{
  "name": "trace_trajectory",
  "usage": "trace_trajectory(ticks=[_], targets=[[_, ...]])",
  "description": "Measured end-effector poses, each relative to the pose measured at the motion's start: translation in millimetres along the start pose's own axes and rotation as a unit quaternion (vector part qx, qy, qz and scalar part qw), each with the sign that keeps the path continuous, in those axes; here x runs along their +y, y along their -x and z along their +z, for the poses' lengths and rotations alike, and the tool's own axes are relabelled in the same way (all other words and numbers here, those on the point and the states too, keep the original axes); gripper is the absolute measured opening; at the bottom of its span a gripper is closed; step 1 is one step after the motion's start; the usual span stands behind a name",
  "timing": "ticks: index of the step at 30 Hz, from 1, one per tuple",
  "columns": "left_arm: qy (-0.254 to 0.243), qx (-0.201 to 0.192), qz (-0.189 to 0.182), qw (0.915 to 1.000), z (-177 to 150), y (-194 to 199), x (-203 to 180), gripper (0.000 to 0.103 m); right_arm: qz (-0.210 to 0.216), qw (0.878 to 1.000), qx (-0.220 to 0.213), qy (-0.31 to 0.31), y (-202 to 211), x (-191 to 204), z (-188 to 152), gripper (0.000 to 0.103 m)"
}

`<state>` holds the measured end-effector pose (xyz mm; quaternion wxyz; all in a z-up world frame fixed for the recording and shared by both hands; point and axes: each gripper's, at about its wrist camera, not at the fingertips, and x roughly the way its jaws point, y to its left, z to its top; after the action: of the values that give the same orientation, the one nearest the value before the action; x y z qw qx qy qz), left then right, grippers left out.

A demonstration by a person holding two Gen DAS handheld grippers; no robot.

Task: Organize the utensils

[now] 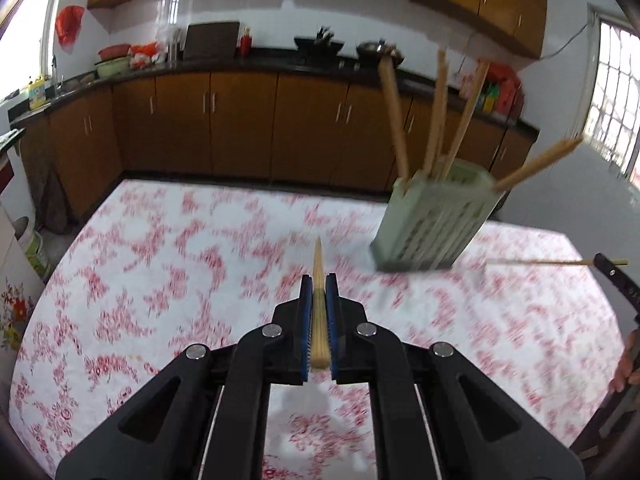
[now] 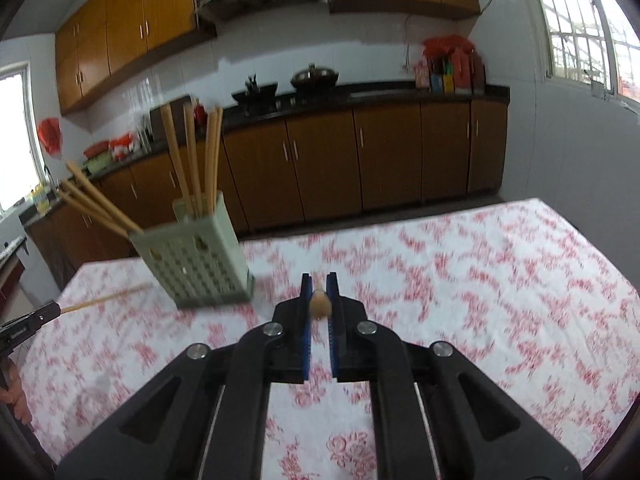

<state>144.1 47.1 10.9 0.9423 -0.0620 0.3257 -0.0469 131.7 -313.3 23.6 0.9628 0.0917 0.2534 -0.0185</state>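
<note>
A pale green slotted utensil holder [image 1: 436,220] stands on the floral tablecloth, with several wooden chopsticks [image 1: 436,116] sticking out of it. My left gripper [image 1: 319,282] is shut on a wooden chopstick [image 1: 319,304] that points forward, left of the holder. My right gripper [image 2: 319,280] is shut on another chopstick [image 2: 320,306], seen end-on, right of the holder [image 2: 196,260]. The right gripper with its chopstick [image 1: 556,262] shows at the right edge of the left wrist view. The left gripper with its chopstick [image 2: 100,300] shows at the left edge of the right wrist view.
The table wears a white cloth with red flowers [image 1: 160,280]. Beyond its far edge run brown kitchen cabinets [image 1: 240,132] and a dark counter with pots [image 2: 314,76]. A chair back [image 1: 612,412] stands at the table's right side.
</note>
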Motion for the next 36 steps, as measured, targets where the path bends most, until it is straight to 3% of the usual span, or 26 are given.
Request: trace_trajectory(ticks=[9,17,22,31,36], targets=[[-0.003,-0.055,-0.014,0.9984,20.8,27.4,-12.0,0.007,0.010,0.999,-0.033,0.000,13.0,5.8,19.0,0.008],[-0.002,-0.058,-0.016,0.9982,23.3,27.4,-13.8,0.007,0.016,0.999,-0.034,0.004,14.5,11.4,21.4,0.008],[-0.007,-0.077,-0.041,0.9961,38.7,43.9,-23.1,0.007,0.042,0.998,-0.052,0.003,30.0,19.7,41.3,0.008],[-0.024,-0.156,-0.081,0.9842,83.1,81.5,-56.9,0.007,0.125,0.985,-0.119,-0.003,72.7,48.5,97.7,0.008],[-0.009,-0.211,-0.083,0.9738,110.7,89.7,-75.0,0.007,0.137,0.976,-0.169,0.017,80.9,75.6,123.0,0.008]])
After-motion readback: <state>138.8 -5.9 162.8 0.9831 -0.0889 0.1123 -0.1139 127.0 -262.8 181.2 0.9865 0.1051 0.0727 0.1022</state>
